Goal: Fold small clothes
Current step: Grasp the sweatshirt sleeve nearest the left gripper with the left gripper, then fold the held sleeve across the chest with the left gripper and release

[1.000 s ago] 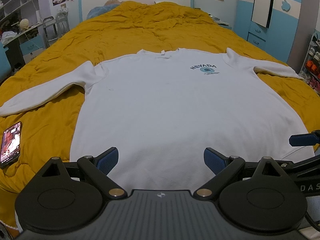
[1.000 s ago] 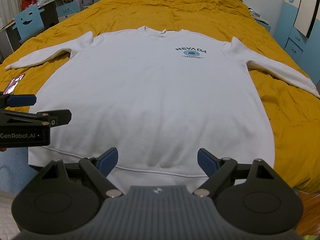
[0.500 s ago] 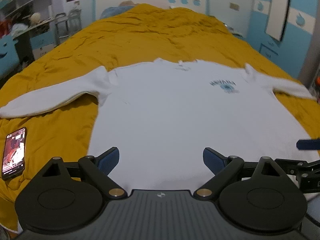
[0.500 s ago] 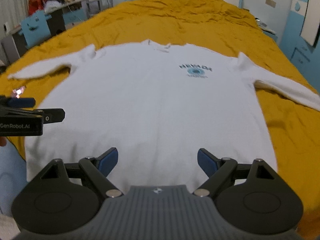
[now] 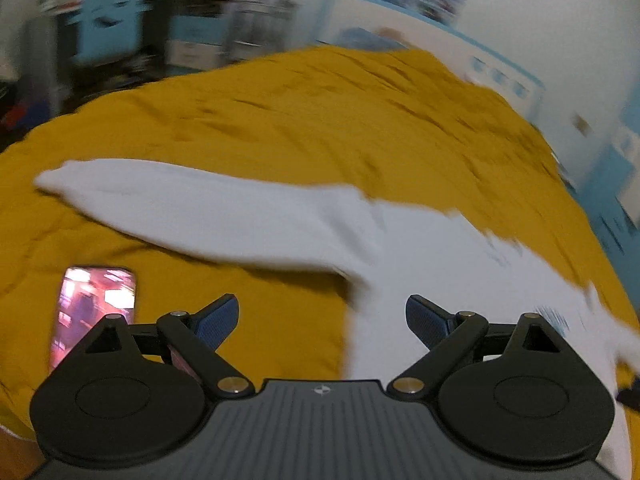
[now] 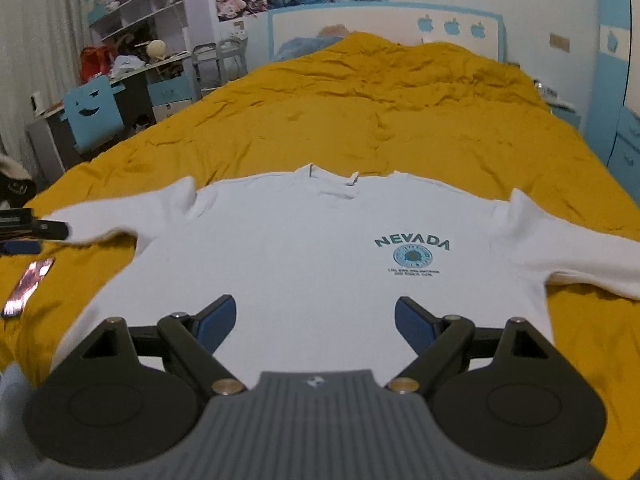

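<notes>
Bedroom: white walls, blue trim, sea posters on the far wall.

Wide bed under a rumpled mustard-yellow quilt point(image 6: 400, 120); fills the scene, bare cloth stretching far beyond the garment and along its left and right sides.

White long-sleeved cotton sweatshirt point(image 6: 304, 256); lies flat, front up, on the near half of the quilt, collar toward the far end, sleeves spread left and right. Chest print at right reads "NEVADA" in teal over a round badge; smaller lines beneath unreadable. In the blurred left view the left sleeve point(image 5: 192, 208) runs out across the quilt.

White headboard with blue border point(image 6: 384, 28); far end, three blue apple shapes.

Cluttered grey desk with blue chair point(image 6: 92, 116); far left, beside shelving.

Left gripper point(image 5: 322, 320); black, blue pads spread apart, empty, above the sweatshirt's left edge.

Right gripper point(image 6: 315, 320); likewise spread, empty, over the sweatshirt's lower body.

Black smartphone with lit screen point(image 5: 94, 312); on the quilt left of the sweatshirt, below the sleeve.
</notes>
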A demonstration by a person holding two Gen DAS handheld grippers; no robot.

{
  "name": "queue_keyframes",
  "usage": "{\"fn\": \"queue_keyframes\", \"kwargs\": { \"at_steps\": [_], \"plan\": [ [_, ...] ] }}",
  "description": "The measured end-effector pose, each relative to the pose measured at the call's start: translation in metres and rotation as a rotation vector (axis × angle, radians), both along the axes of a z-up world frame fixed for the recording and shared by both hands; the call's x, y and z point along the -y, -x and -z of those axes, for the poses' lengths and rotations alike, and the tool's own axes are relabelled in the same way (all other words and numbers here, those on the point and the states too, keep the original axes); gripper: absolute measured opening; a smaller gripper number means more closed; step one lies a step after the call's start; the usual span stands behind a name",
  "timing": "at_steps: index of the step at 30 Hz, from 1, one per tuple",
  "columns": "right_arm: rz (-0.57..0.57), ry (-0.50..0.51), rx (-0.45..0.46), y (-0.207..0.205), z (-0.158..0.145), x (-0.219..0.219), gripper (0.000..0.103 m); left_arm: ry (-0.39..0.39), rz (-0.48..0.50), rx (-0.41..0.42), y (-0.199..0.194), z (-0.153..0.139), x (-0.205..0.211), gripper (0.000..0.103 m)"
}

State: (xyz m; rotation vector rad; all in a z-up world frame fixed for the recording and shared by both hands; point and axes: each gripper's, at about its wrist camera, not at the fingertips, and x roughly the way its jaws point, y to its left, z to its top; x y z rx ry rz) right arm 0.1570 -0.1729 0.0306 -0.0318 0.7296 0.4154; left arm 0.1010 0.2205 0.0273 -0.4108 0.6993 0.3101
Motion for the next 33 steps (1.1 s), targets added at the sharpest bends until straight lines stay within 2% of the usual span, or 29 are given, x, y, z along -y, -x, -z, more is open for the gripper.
{"fn": "queue_keyframes", "kwargs": {
  "at_steps": [2,4,6,7,9,12,16,18,19,21,23,25,27,29,33],
  "plan": [
    [0.015,-0.003,-0.018,-0.017,0.000,-0.004,0.082,-0.003,-0.086,0.007,-0.002,0.002,-0.035,0.103],
    [0.028,-0.007,-0.038,-0.032,0.003,-0.008,0.082,-0.052,-0.167,-0.006,-0.006,0.005,-0.067,0.103],
    [-0.006,-0.036,-0.046,-0.042,0.007,-0.012,0.082,-0.087,-0.239,-0.025,-0.010,0.010,-0.099,0.103],
    [-0.016,-0.040,-0.045,-0.047,0.008,-0.015,0.082,-0.080,-0.280,-0.034,-0.011,0.014,-0.118,0.103],
    [-0.022,-0.027,-0.036,-0.055,0.009,-0.022,0.081,-0.021,-0.342,-0.034,-0.012,0.023,-0.151,0.100],
    [-0.005,-0.008,-0.046,-0.067,0.014,-0.030,0.073,0.066,-0.428,-0.034,-0.014,0.038,-0.195,0.095],
    [-0.005,-0.002,-0.086,-0.082,0.023,-0.043,0.068,0.130,-0.482,-0.018,-0.010,0.051,-0.228,0.088],
    [-0.016,0.014,-0.096,-0.086,0.027,-0.051,0.067,0.148,-0.506,-0.016,-0.012,0.057,-0.238,0.078],
    [-0.021,0.023,-0.097,-0.089,0.030,-0.055,0.065,0.148,-0.524,-0.017,-0.013,0.059,-0.241,0.066],
    [-0.027,0.043,-0.097,-0.092,0.034,-0.061,0.062,0.144,-0.535,-0.006,-0.014,0.062,-0.248,0.053],
    [-0.018,0.065,-0.096,-0.096,0.038,-0.067,0.061,0.137,-0.541,0.009,-0.013,0.061,-0.250,0.027],
    [-0.004,0.079,-0.112,-0.101,0.043,-0.069,0.051,0.112,-0.529,0.036,-0.015,0.055,-0.247,0.014],
    [0.009,0.082,-0.126,-0.106,0.046,-0.069,0.046,0.060,-0.494,0.076,-0.018,0.040,-0.234,0.012],
    [0.024,0.098,-0.136,-0.108,0.048,-0.067,0.044,-0.011,-0.426,0.126,-0.025,0.012,-0.209,0.011],
    [0.051,0.124,-0.149,-0.113,0.049,-0.056,0.029,-0.165,-0.279,0.212,-0.047,-0.048,-0.145,0.011]
  ]
}}
